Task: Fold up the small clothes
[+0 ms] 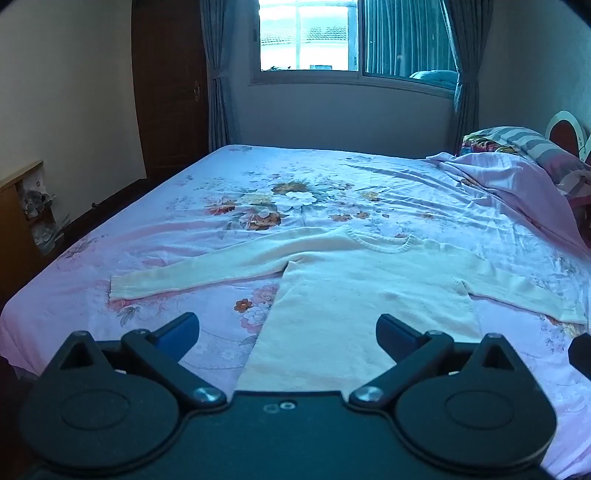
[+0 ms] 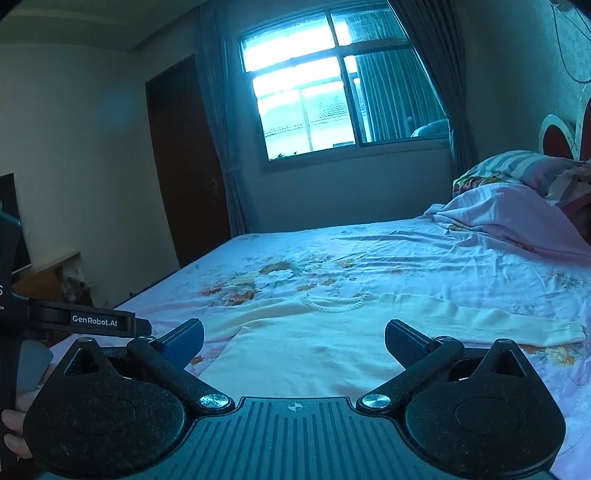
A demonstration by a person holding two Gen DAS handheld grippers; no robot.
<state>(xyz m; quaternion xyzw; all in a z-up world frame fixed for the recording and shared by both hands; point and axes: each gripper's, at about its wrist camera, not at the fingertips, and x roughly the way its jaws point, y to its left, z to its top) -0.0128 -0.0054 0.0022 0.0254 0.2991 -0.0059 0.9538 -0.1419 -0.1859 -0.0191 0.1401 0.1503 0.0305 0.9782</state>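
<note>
At the far left of the left wrist view a wooden cabinet point(image 1: 16, 218) stands against the wall, with a dark door point(image 1: 170, 85) beyond it. The bed, under a floral sheet point(image 1: 295, 184), fills the middle. A cream knitted sweater point(image 1: 369, 291) lies flat on the sheet, neckline toward the window point(image 1: 306, 35) and both sleeves spread out to the sides (the left cuff reaches well toward the bed's edge). The left gripper point(image 1: 288, 332) hangs over the sweater's hem, its jaws spread wide and holding nothing. To the right, a crumpled pink blanket point(image 1: 517, 181) and a striped pillow point(image 1: 524, 142) sit by the headboard.

In the right wrist view, the left gripper's body, marked GenRobot.AI, shows at the left edge. The right gripper point(image 2: 293, 341) hovers above the sweater's point(image 2: 306, 354) lower body, jaws likewise splayed apart and empty. The blanket point(image 2: 509, 214) lies at far right.
</note>
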